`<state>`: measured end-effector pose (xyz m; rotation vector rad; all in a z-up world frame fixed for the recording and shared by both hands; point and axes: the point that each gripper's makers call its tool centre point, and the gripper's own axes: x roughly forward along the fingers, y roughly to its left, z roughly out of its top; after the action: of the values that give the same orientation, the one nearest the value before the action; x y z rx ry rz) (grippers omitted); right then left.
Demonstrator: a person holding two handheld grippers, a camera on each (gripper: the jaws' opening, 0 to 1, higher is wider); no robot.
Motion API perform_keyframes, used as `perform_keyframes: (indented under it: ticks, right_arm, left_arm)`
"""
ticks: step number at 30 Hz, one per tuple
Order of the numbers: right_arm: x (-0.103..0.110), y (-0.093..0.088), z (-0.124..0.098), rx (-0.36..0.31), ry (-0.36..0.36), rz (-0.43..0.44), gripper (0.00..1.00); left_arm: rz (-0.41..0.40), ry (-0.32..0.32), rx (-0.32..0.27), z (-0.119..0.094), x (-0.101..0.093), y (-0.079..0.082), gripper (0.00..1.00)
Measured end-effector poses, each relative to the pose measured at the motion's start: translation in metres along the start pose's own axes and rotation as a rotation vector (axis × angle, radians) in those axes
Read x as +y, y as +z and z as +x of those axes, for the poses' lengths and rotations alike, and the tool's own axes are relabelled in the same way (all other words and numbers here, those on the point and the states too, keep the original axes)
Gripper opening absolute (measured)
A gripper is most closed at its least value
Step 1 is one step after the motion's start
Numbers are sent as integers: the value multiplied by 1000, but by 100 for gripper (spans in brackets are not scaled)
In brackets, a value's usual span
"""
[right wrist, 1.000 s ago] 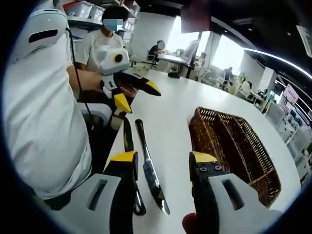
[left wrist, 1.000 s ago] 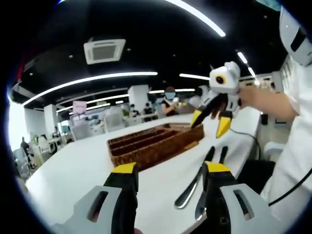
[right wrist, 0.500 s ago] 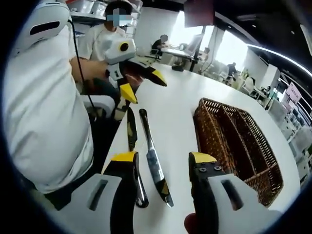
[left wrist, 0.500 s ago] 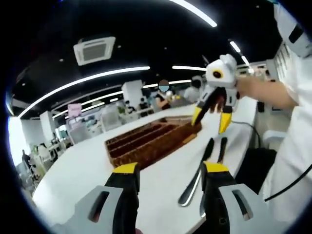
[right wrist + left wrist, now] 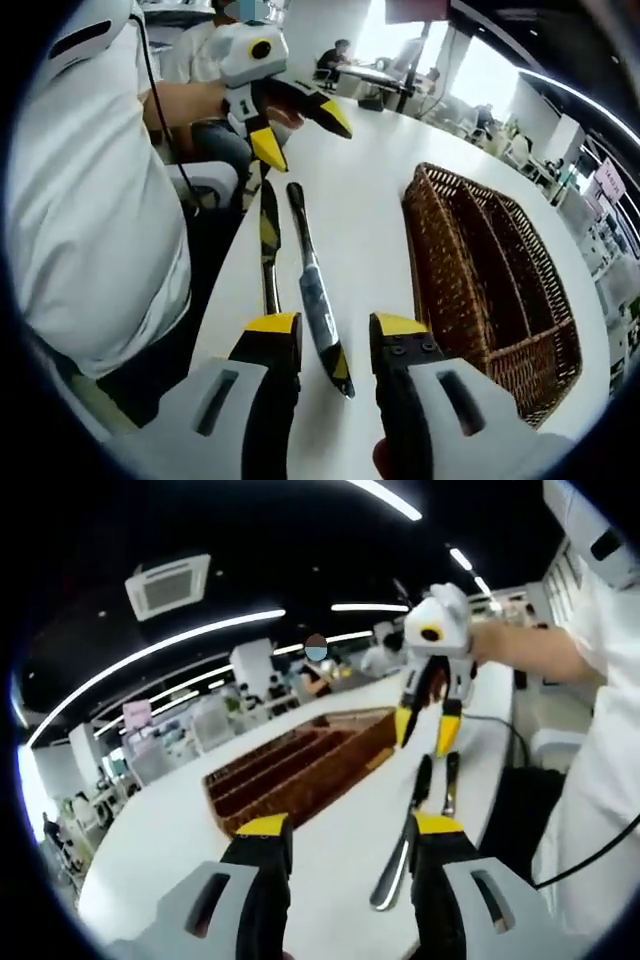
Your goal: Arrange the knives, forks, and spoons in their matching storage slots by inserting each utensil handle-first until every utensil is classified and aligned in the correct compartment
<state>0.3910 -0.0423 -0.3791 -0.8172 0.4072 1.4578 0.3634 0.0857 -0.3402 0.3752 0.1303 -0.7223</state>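
Note:
A brown wicker tray (image 5: 300, 770) with long slots lies on the white table (image 5: 160, 850); it also lies at the right (image 5: 490, 270). Two utensils lie side by side near the table edge: a knife (image 5: 312, 280) and a second dark-handled utensil (image 5: 268, 240), whose near end hides behind my jaw. In the left gripper view they lie at the knife (image 5: 398, 850) and the other utensil (image 5: 450, 780). My right gripper (image 5: 336, 324) is open low over the knife's tip; it hangs above the utensils (image 5: 425, 730). My left gripper (image 5: 350, 825) is open and empty, seen too (image 5: 300, 130).
A person in a white top (image 5: 90, 220) stands at the table edge beside the utensils. A cable (image 5: 500, 750) runs over the table behind the right gripper. Desks and other people fill the office background. Bare tabletop (image 5: 370, 220) lies between utensils and tray.
The right gripper has come down and forward over the knife, and its jaws have narrowed a little. The left gripper's view has tilted; the utensils and tray have not moved.

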Motion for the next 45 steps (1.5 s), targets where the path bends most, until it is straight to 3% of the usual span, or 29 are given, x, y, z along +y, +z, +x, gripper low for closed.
perform_keyframes:
  ticks: [9,13,14,16,23,27,38,45]
  right_arm:
    - [4,-11,7,57,58,7,24]
    - [4,-16,10,78,76,10,24]
    - [3,-18,11,86,78,12,24]
    - [4,-20,11,93,84,20,23]
    - [9,-24,13,103,108,75,17]
    - [12,-23,11,102,112,67,17]
    - [15,-24,11,98,128,147,13]
    - [15,-26,11,77,162,289,13]
  left_arm:
    - [16,-74,58,6,0,-5,45]
    - [17,-105,86,9,1,-7,40]
    - [15,-150,109,8,-4,-10,37]
    - [18,-177,130,9,-7,-13,35]
    - [60,-209,185,12,-7,-17,35]
    - [66,-214,179,12,-6,-14,35]
    - [102,-228,194,12,-4,-11,34]
    - [142,-259,228,11,-10,-18,32]
